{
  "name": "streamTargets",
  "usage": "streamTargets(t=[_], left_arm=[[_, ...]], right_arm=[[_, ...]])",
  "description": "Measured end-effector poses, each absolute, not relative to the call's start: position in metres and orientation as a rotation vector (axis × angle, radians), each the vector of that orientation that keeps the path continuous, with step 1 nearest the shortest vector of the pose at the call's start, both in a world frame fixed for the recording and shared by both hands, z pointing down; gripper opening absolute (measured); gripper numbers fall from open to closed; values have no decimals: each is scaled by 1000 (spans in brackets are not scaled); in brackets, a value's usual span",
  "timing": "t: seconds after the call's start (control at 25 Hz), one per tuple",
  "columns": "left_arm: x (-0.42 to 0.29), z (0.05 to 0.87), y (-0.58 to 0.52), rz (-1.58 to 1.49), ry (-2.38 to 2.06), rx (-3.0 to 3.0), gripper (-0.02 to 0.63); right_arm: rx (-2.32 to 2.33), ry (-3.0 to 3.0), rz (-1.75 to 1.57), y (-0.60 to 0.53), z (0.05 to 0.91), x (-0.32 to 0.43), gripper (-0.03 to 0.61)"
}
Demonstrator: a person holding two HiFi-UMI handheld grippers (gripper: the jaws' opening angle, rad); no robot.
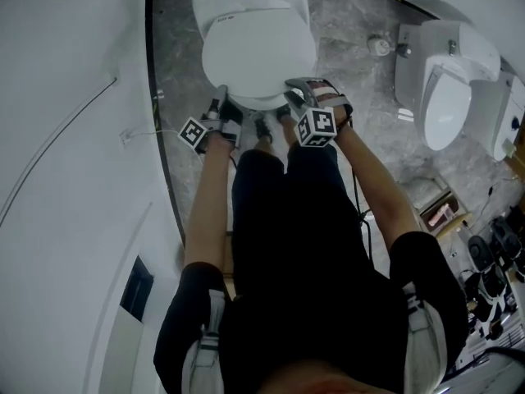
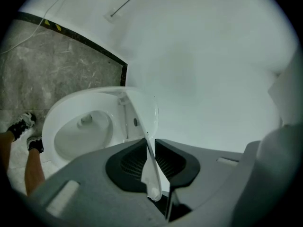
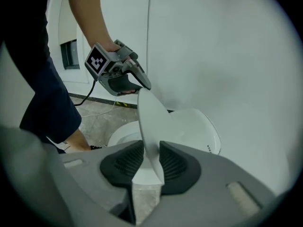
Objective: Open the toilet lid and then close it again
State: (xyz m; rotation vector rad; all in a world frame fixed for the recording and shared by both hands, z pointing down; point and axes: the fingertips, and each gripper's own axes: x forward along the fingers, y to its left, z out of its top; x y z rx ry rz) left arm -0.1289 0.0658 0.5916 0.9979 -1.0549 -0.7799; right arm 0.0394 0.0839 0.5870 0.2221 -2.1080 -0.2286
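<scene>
Both grippers clamp the front rim of the toilet lid (image 1: 258, 56), which stands partly raised.

Head view: the left gripper (image 1: 225, 109) and right gripper (image 1: 291, 89) meet the lid's near edge. Left gripper view: narrow jaws pinch the thin lid edge (image 2: 142, 112), with the bowl (image 2: 83, 129) open to its left. Right gripper view: the jaws press on the same edge (image 3: 151, 126), and the left gripper (image 3: 144, 85) holds it further along.

A white toilet lid (image 1: 258, 56) was shown against a grey, veined floor (image 1: 344, 31). At its five o'clock, a marker cube (image 1: 316, 127) was patterned in black-and-white squares.
</scene>
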Motion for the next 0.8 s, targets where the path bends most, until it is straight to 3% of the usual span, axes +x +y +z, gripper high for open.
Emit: streamTargets(t=[0.2, 0.44, 0.68, 0.8], left_arm=[[-129, 582, 57, -713, -1090, 1047, 55], [-128, 561, 56, -501, -1160, 1180, 194], [-129, 532, 52, -287, -1295, 1422, 196], [-131, 520, 58, -10, -1378, 1647, 196]], right_arm=[[180, -2123, -200, 74, 577, 37, 98], [213, -2120, -109, 67, 567, 37, 98], [241, -2127, -45, 46, 556, 36, 98], [266, -2133, -9, 38, 547, 33, 98]])
